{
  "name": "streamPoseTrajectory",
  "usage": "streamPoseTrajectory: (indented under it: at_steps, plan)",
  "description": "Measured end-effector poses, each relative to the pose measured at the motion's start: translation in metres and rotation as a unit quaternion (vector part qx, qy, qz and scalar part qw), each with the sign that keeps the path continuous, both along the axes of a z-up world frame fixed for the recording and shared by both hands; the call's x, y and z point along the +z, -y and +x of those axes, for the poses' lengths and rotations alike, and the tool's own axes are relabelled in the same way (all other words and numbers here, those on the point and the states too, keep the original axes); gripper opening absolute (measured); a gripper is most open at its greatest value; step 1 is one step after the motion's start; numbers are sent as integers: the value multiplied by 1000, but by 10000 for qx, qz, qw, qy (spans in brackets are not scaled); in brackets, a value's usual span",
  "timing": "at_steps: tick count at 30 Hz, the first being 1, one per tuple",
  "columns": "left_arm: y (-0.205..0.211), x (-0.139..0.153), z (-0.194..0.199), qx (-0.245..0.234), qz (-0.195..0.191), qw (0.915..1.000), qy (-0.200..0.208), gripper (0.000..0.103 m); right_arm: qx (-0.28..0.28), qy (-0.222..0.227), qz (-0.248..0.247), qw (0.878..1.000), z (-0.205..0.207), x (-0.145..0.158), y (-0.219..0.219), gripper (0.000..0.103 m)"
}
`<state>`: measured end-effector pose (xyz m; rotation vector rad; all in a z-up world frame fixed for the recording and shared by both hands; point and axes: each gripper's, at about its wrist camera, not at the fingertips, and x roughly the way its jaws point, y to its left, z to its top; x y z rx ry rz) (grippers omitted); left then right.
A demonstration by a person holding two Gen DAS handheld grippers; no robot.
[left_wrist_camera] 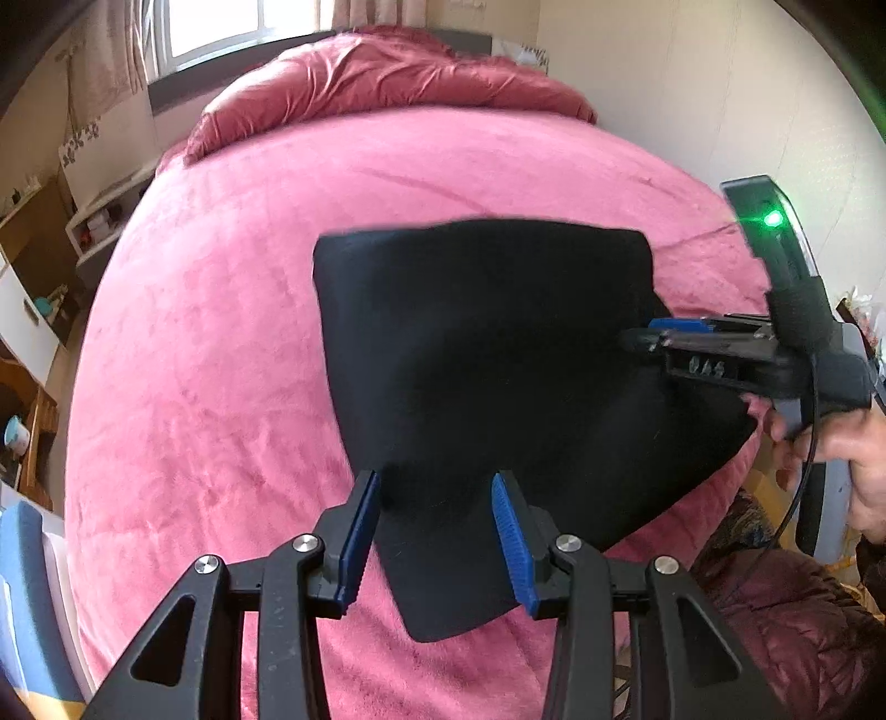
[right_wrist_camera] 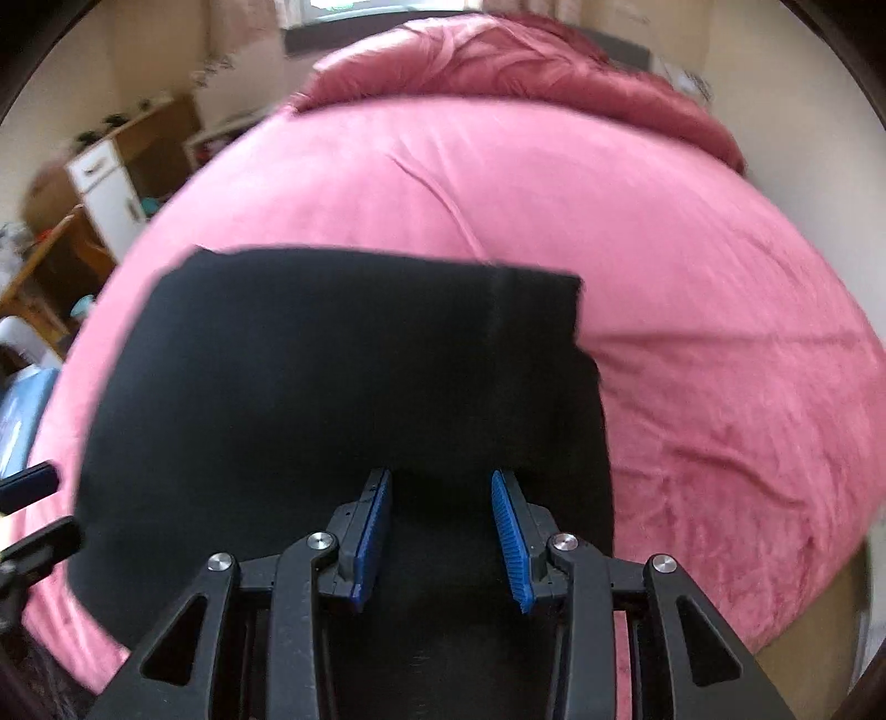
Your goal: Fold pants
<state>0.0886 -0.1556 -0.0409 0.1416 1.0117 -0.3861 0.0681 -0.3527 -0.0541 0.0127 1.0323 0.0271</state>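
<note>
Lying folded on the pink bed (left_wrist_camera: pixel 232 310), the black pants (left_wrist_camera: pixel 498 354) are being flanked by left tongs (left_wrist_camera: pixel 437 487) and right tongs (right_wrist_camera: pixel 441 484), both spread, gripping nothing.

A wide bed (left_wrist_camera: pixel 387 221) fills most of the room, spread with a pink plush cover. At its far end a darker rose duvet (left_wrist_camera: pixel 382 72) lies bunched up against a dark headboard (left_wrist_camera: pixel 470 39). Behind it daylight pours through a window (left_wrist_camera: pixel 221 25) flanked by pale curtains. The walls (left_wrist_camera: pixel 692 99) are cream. Along the left side stand a white and wood cabinet (right_wrist_camera: pixel 111 183), low open shelves (left_wrist_camera: pixel 105 216) and a wooden chair (left_wrist_camera: pixel 41 421).
</note>
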Motion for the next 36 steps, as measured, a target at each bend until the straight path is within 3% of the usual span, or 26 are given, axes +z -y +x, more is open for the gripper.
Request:
streamPoseTrajectory:
  at_steps: [5, 7, 17, 20, 21, 22, 23, 24, 28, 30, 36]
  plan:
    - [-4, -5, 4, 77, -158, 9998, -92, 51, -97, 15, 237, 9997, 4, -9, 13, 39]
    - [-11, 0, 6, 124, -406, 9990, -109, 51, -90, 31, 251, 9996, 3, -7, 13, 39]
    - [-50, 6, 68, 637, -728, 9950, -251, 52, -331, 438, 418, 9976, -5, 38, 29, 47]
    - [-52, 1, 84, 614, -1014, 9921, -409, 64, -517, 373, 468, 9969, 3, 41, 37, 48]
    - [-52, -4, 90, 577, -1153, 9903, -520, 77, -532, 256, 652, 9961, 4, 38, 42, 57]
    - [-52, -9, 93, 562, -1216, 9889, -644, 81, -508, 95, 834, 9952, 4, 34, 47, 64]
    - [-52, -14, 97, 536, -1319, 9869, -761, 81, -499, -3, 899, 9947, 5, 29, 49, 79]
    - [-52, -20, 99, 471, -1413, 9853, -842, 81, -509, -88, 900, 9946, 4, 24, 54, 82]
    - [-50, -34, 101, 316, -1741, 9785, -1056, 81, -400, -458, 1357, 9889, -3, -4, 71, 83]
    - [-49, -42, 103, 317, -1790, 9767, -1138, 81, -456, -471, 1603, 9849, -5, -12, 81, 92]
    - [-34, -53, 106, 118, -1957, 9711, -1360, 81, -410, -592, 2375, 9687, 2, -36, 94, 100]
